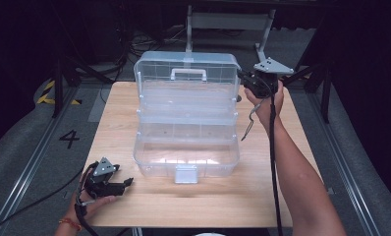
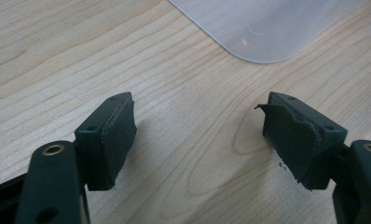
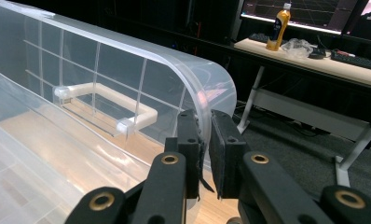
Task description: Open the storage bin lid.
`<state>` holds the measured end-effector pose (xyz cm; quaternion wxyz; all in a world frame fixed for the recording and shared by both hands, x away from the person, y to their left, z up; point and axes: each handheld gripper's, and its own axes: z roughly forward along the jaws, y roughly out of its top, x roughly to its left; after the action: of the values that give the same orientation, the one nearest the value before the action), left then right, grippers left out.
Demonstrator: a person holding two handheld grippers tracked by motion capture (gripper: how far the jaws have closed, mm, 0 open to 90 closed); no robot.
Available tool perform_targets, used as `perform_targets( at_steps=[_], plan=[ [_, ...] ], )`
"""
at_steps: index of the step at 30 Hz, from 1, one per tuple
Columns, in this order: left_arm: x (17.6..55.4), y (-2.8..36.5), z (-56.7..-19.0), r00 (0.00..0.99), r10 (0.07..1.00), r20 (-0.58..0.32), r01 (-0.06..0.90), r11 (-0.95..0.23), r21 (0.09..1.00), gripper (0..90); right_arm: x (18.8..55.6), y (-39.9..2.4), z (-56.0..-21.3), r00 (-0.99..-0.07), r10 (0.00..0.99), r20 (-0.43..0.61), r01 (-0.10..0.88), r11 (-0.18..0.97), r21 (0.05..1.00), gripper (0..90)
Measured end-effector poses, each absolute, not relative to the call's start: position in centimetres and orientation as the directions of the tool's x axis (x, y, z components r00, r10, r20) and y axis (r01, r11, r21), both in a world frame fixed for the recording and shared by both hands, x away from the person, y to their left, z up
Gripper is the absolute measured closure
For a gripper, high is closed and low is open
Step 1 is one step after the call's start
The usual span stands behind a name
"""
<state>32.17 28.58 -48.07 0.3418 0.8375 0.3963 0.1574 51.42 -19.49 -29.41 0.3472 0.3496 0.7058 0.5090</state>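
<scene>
the clear plastic box (image 1: 186, 147) sits mid-bench (image 1: 282, 187), its lid (image 1: 186, 73) standing upright at the far side. the right tool (image 3: 204, 140) is clamped on the lid's right edge. the left tool (image 2: 197, 135) rests low over the bench near the box's front left corner, jaws wide, holding nothing.

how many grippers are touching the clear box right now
1. The right gripper is clamped on the edge of the box's raised lid at the far right. The left gripper rests open on the table, near left, apart from the box.
</scene>
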Motion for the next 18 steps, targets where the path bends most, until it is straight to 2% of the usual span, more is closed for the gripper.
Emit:
perform_targets(
  at_steps=[18],
  plan=[
    [32.2,28.6,-48.1,0.640,0.769,-0.009,0.557,-0.456,0.694,25.5,53.6,-19.3,-29.7,-0.503,0.857,-0.113,0.182,0.233,0.955,83.1]
  ],
)
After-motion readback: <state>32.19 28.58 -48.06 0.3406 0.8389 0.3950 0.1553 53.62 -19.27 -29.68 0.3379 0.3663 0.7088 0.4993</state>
